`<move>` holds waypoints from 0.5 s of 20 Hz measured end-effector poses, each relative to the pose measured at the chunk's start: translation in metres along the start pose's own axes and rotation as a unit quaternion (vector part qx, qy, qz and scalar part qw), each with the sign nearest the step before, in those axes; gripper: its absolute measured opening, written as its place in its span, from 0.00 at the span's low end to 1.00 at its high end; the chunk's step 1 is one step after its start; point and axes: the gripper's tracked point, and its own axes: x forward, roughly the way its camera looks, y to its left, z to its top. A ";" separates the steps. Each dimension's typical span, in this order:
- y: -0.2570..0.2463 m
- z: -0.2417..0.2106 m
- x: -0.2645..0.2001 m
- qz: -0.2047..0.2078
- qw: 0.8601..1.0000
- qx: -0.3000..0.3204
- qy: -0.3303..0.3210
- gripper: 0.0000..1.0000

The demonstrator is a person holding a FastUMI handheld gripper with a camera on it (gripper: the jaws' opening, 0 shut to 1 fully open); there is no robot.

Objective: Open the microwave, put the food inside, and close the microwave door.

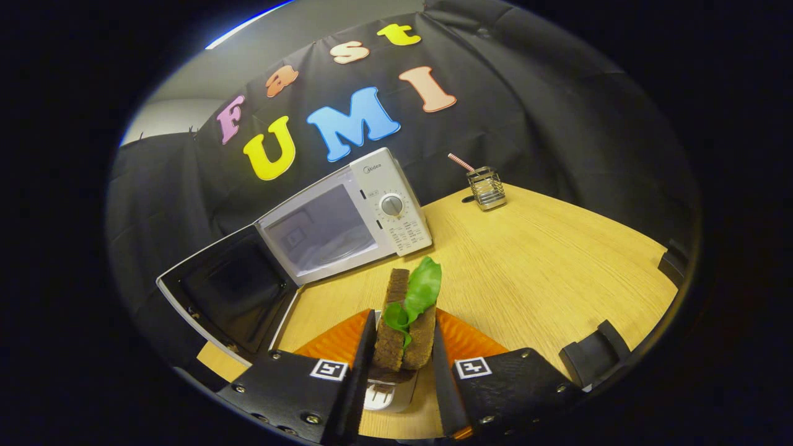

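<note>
Microwave (344, 214) stands at the far left of the counter (545, 260), its door (229, 291) swung fully open: step one is judged complete. The gripper (403, 347) has its fingers clenched on the sandwich (406, 316), held upright above an orange plate (464, 341), well short of the cavity. Loading and door closing remain. Cavity interior reads pale and indistinct; the sandwich's underside is hidden.

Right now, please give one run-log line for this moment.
tool: shut on sandwich | microwave: door open | plate: under sandwich
</note>
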 end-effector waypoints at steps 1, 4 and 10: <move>0.003 0.000 -0.005 0.010 1.000 0.002 -0.001 0.48; 0.013 0.002 -0.003 0.020 1.000 -0.002 0.002 0.28; 0.029 0.038 -0.008 0.035 0.999 0.005 -0.040 0.28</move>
